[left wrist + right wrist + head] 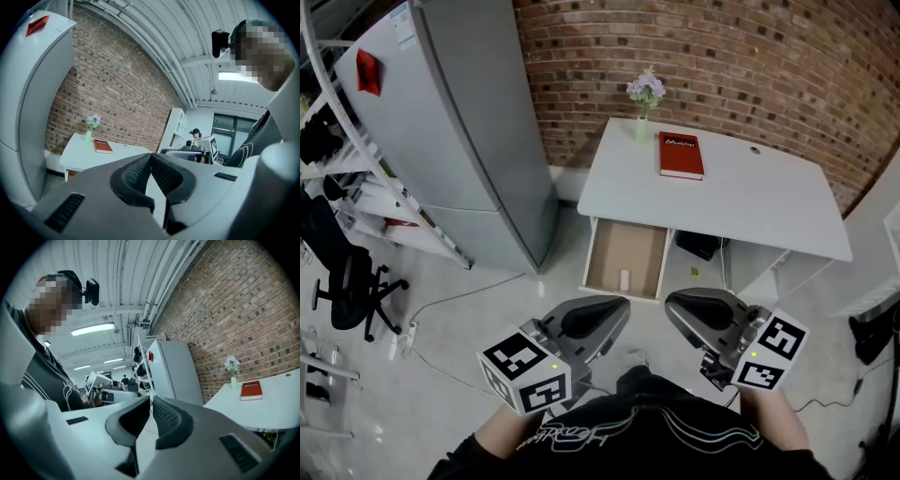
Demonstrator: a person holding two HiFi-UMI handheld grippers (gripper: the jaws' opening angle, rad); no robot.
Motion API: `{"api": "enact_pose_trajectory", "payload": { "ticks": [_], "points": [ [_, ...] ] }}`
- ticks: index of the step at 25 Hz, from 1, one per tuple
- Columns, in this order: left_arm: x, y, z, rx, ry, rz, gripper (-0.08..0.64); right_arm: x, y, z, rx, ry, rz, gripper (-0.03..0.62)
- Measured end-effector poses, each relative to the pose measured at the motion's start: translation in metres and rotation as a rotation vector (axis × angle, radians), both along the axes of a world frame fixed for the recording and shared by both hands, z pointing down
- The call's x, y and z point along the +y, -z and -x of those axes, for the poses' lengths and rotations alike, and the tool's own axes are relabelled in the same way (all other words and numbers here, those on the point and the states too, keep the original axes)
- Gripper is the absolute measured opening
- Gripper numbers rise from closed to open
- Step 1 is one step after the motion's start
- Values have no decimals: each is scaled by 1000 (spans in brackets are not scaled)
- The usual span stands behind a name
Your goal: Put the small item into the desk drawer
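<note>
You held the left tool (605,317) and the right tool (686,314) short of the open drawer (614,246), each with jaws together and empty. The small item (624,278) lay inside that drawer, near its front wall.

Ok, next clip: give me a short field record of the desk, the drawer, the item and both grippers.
desk: white rectangular desk against the brick wall
on desk: red hardcover book; pale green vase of purple flowers
drawer: brown-lined desk drawer, pulled open
item: small white item, inside the drawer near its front
left gripper: fingers together, empty, short of the desk
right gripper: fingers together, empty, short of the desk
</note>
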State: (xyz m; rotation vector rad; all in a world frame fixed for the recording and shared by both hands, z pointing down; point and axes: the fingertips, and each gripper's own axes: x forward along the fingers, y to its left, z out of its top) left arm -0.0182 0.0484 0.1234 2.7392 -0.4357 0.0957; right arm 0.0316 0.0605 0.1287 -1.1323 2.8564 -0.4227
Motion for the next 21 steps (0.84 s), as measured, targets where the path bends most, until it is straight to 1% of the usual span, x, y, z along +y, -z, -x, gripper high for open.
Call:
{"api": "enact_pose_trajectory", "payload": {
  "ticks": [6, 11, 14, 21],
  "points": [
    [-4, -12, 0, -8, -1, 14, 21, 0, -12, 0, 1, -7, 21, 54],
    [-3, -19, 0, -11, -9, 20, 21, 1, -18, 2, 17, -7, 6, 54],
    [-4, -21, 1, -11, -8, 25, 21, 0, -21, 1, 24, -17, 19, 54],
    [-11, -29, 3, -12, -1, 21, 21, -7, -31, 4, 29, -20, 31, 54]
  ]
}}
